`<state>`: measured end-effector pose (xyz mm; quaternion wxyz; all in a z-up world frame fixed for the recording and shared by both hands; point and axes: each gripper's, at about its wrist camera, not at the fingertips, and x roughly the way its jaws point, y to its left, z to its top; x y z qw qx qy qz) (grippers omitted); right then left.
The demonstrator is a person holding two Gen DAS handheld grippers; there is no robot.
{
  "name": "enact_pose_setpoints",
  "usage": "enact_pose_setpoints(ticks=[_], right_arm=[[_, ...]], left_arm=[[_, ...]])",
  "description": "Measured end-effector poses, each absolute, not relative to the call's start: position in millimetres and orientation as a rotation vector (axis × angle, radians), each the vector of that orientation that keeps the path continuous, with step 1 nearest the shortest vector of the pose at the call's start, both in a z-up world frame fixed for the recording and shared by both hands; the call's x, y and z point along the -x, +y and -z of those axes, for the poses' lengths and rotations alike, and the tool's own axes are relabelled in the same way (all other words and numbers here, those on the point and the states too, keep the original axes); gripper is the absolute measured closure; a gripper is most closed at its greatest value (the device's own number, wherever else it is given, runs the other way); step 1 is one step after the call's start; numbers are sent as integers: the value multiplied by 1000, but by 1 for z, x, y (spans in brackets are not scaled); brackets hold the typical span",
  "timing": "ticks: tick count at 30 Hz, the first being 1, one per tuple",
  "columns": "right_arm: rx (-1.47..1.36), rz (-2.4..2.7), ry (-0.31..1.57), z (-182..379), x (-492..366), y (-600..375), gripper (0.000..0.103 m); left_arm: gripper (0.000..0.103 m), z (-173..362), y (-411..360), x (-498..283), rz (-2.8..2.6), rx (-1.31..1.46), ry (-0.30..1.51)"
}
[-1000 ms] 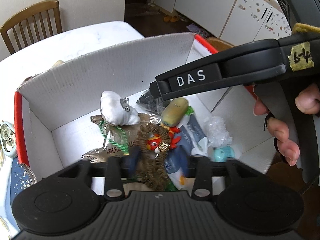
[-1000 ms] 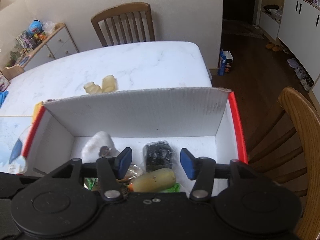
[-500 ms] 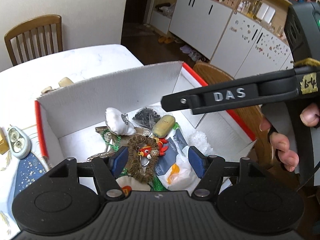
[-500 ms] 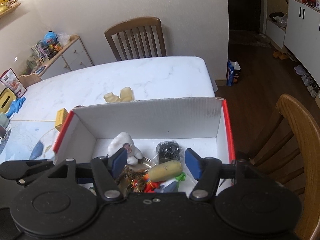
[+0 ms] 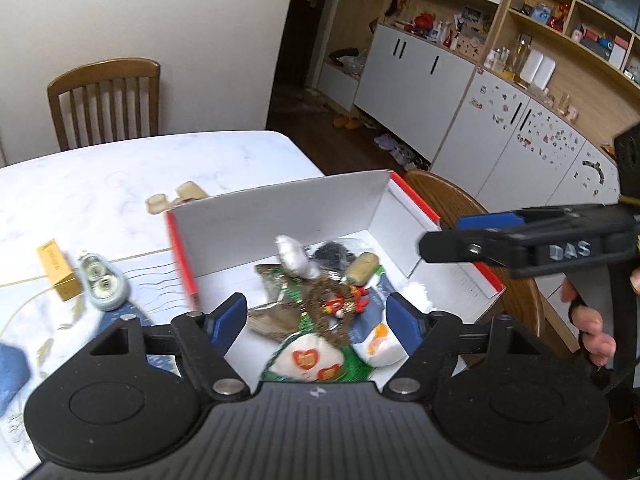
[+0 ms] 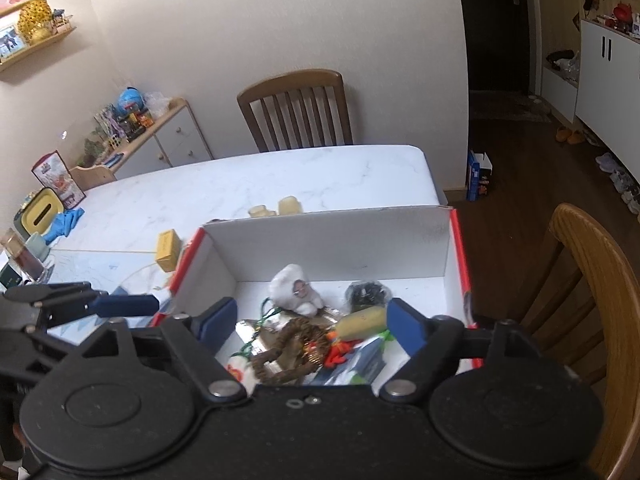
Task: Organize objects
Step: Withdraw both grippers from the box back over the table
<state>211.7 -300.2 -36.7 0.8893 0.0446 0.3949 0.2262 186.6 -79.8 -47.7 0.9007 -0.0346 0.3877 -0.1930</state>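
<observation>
My left tool (image 5: 314, 320) hangs above the near edge of the white box (image 5: 280, 210), jaws opening with nothing between them; my right tool (image 6: 310, 322) does the same over the box's right half, also empty. The objects already gathered lie in a heap on the box floor, below and ahead of both tools. What seems left to gather lies on the worktop (image 6: 280, 176) to the left of the box: a yellow carton (image 5: 58, 272), long axis running away from me, and a pale green gadget (image 5: 102, 282) just beside it. My left tool is nearer them; the box's red-edged left wall (image 5: 182, 256) stands between.
</observation>
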Motion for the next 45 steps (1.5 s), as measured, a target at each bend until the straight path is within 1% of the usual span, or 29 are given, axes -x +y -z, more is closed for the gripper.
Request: enact_pose_setpoints(ticks=[4, 5, 6, 7, 16, 17, 18, 25, 31, 38, 45], right_arm=[[-78, -481, 785, 31, -193, -284, 8], [-74, -484, 777, 30, -188, -279, 7], [-69, -487, 771, 30, -184, -273, 6], [-63, -490, 767, 29, -179, -267, 6], [-44, -498, 763, 31, -159, -203, 5], [-42, -498, 762, 32, -156, -196, 5], [-39, -497, 761, 32, -154, -188, 5], [-42, -495, 752, 39, -144, -138, 5], [-36, -483, 765, 53, -142, -97, 5], [79, -486, 707, 67, -146, -55, 5], [155, -430, 743, 93, -174, -21, 7]], left_arm=[[26, 46, -55, -179, 372, 66, 794], [24, 46, -48, -178, 366, 71, 794], [19, 46, -41, -177, 360, 77, 795], [16, 47, -33, -176, 355, 83, 793], [14, 47, 35, -176, 308, 108, 770], [11, 47, 43, -178, 298, 110, 770], [1, 48, 51, -180, 291, 113, 771], [0, 56, 99, -202, 253, 122, 781], [0, 72, 124, -231, 221, 107, 809], [0, 91, 131, -267, 179, 82, 842], [0, 118, 133, -299, 132, 77, 889]])
